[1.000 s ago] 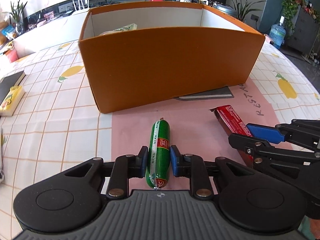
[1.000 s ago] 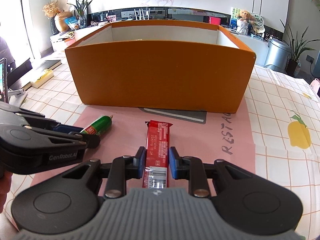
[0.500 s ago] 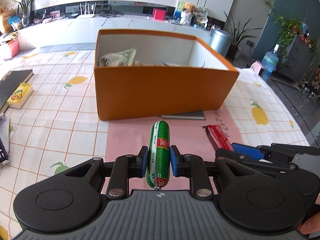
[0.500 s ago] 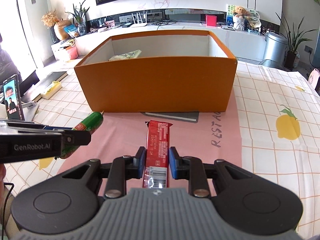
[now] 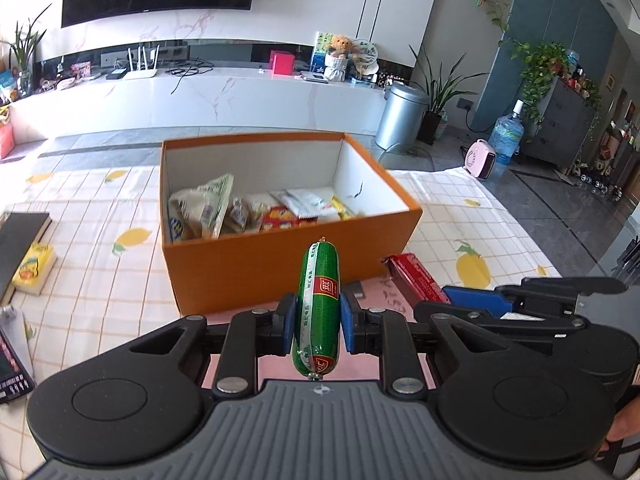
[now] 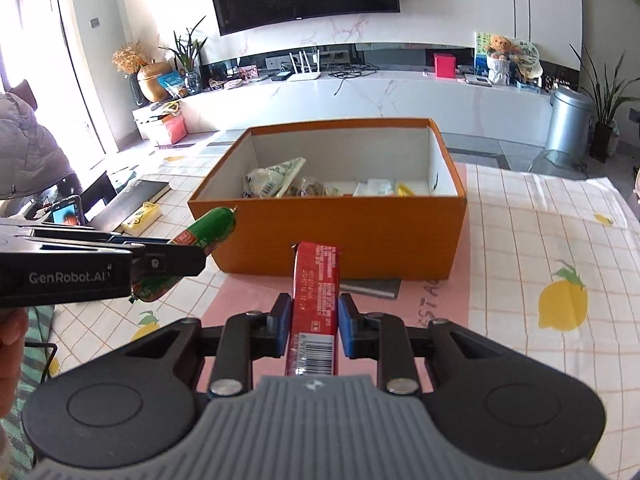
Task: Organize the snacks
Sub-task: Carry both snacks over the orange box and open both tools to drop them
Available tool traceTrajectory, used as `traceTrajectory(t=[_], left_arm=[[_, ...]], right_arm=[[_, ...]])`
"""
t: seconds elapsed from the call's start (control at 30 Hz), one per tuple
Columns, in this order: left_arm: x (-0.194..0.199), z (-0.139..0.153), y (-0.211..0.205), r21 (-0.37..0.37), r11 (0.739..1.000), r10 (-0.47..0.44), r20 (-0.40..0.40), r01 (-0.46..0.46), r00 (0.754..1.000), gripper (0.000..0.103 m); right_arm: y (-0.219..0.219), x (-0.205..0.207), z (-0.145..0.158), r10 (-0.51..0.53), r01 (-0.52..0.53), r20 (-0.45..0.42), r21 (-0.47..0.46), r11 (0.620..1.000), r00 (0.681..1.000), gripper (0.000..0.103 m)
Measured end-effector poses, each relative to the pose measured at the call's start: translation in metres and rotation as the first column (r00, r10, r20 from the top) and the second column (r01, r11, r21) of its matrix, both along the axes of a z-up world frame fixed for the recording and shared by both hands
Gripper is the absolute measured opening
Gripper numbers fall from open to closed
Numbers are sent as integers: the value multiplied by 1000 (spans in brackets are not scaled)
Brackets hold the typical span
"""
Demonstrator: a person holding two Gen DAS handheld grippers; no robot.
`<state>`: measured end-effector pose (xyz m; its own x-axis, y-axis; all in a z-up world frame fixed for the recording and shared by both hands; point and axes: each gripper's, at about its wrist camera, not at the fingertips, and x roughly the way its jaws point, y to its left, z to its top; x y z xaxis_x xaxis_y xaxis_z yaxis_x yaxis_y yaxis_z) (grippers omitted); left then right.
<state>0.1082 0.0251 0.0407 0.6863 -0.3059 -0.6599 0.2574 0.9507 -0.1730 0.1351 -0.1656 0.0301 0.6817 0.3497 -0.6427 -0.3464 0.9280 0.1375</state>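
My left gripper (image 5: 318, 322) is shut on a green sausage stick (image 5: 318, 304) and holds it in the air in front of the orange box (image 5: 280, 264). My right gripper (image 6: 314, 320) is shut on a red snack bar (image 6: 316, 288), also lifted before the box (image 6: 340, 240). The box is open at the top and holds several snack packets (image 5: 256, 208). In the right wrist view the left gripper (image 6: 160, 262) with the sausage (image 6: 208, 228) is at the left. In the left wrist view the right gripper (image 5: 460, 300) with the red bar (image 5: 412, 276) is at the right.
A pink mat (image 6: 248, 296) lies under the box on a lemon-print tablecloth (image 6: 540, 260). A dark book (image 5: 18, 244) and a yellow packet (image 5: 34, 268) lie at the left. A phone on a stand (image 6: 66, 216) is at the far left.
Both grippers have risen with their snacks, from table level to above the box's rim height, so the inside of the box now shows.
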Motion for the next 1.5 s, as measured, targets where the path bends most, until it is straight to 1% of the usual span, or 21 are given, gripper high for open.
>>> traceTrajectory(t=[0.17,0.33,0.47,0.57,0.73,0.83,0.93,1.07,1.2,1.33,1.5], left_arm=[[26,16,-1,18,1000,-26,29,25,999,25],[55,25,-4,31,998,-49,37,48,998,25],[80,28,-5,38,997,-64,40,62,997,25],[100,28,-6,47,996,-73,37,71,997,25],[130,21,-4,40,997,-73,9,72,997,25],[145,14,-3,40,997,-69,-5,70,998,25],[160,1,-4,37,997,-69,-34,71,997,25],[176,-21,-1,30,998,-49,-99,52,994,25],[197,-38,0,38,999,-20,-165,27,986,25],[210,-54,0,65,998,3,-203,11,979,25],[217,-68,-1,102,995,31,-234,-7,972,25]], right_arm=[[-5,27,29,41,-41,34,-4,999,999,22],[-8,65,47,73,-73,19,27,997,997,22],[-4,100,54,89,-89,3,29,996,996,22],[2,128,53,89,-88,-20,21,996,996,22],[11,178,43,69,-67,-89,23,997,994,22],[17,203,36,59,-60,-110,-7,998,992,22],[24,225,25,47,-55,-129,-58,997,991,22],[33,254,-1,19,-47,-175,-160,986,984,22],[35,280,-26,-17,-30,-222,-208,978,975,22],[41,297,-45,-47,-17,-234,-265,964,971,22],[53,308,-61,-88,1,-232,-352,936,969,22]])
